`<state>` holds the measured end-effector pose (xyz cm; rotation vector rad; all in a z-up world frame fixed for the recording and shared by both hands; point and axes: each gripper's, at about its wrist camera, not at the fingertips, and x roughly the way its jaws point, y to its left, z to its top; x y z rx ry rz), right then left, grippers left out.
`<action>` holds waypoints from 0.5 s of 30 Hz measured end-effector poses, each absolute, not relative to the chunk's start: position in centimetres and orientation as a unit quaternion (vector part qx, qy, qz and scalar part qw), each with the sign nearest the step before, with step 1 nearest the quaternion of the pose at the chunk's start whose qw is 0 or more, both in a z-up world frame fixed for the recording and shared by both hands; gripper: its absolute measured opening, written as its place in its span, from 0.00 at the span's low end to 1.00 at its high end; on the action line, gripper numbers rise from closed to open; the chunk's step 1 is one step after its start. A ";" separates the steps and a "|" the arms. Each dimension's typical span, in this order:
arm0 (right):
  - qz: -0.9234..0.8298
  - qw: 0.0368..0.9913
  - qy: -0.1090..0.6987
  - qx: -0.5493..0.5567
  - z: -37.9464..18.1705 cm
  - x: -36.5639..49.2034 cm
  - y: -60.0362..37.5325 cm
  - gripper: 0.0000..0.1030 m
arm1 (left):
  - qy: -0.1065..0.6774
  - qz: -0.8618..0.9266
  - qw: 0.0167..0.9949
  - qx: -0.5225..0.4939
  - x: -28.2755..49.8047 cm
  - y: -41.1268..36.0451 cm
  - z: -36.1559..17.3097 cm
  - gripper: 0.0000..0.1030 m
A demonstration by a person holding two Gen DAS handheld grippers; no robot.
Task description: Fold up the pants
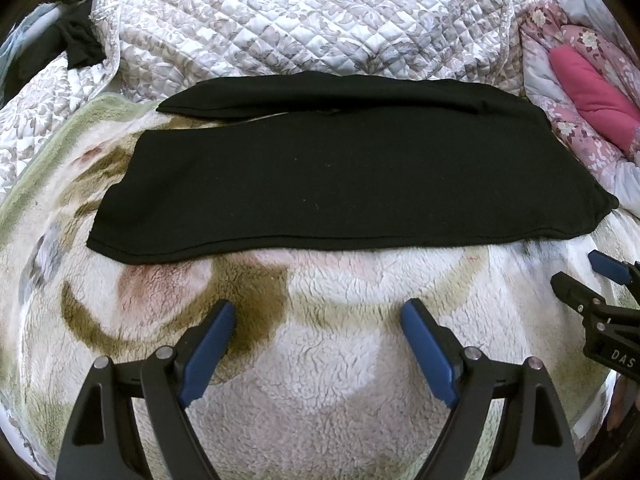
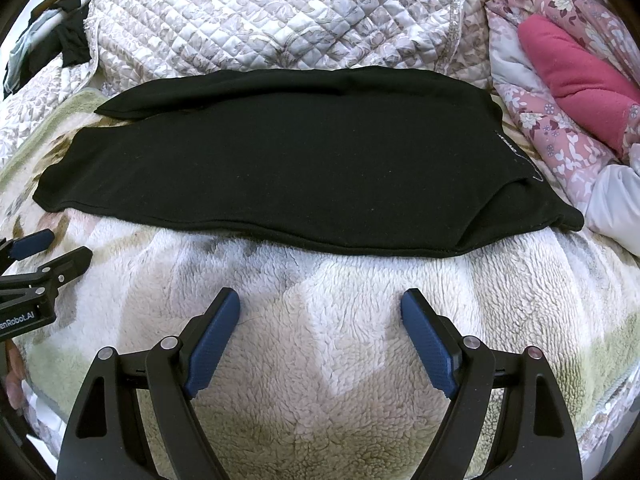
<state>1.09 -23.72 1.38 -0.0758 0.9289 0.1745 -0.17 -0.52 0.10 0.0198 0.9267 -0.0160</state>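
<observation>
Two grippers, both with jaws spread wide, nothing held. Left gripper and right gripper hover over fleece blanket. Black pants lie flat at 12 o'clock from both, apart from fingertips; long axis runs 9-to-3, legs side by side. Waistband end toward 3 o'clock, nearer right gripper; leg hems toward 9, nearer left. Quilted bedspread beyond.

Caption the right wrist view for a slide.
Open right tool hovers over fleece blanket, facing black pants laid flat.
</observation>
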 end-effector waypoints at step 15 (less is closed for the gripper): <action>0.083 0.890 0.447 -0.038 1.4 1.1 -23.8 0.80 | 0.447 -0.007 0.895 0.010 -0.2 -0.5 0.0 0.85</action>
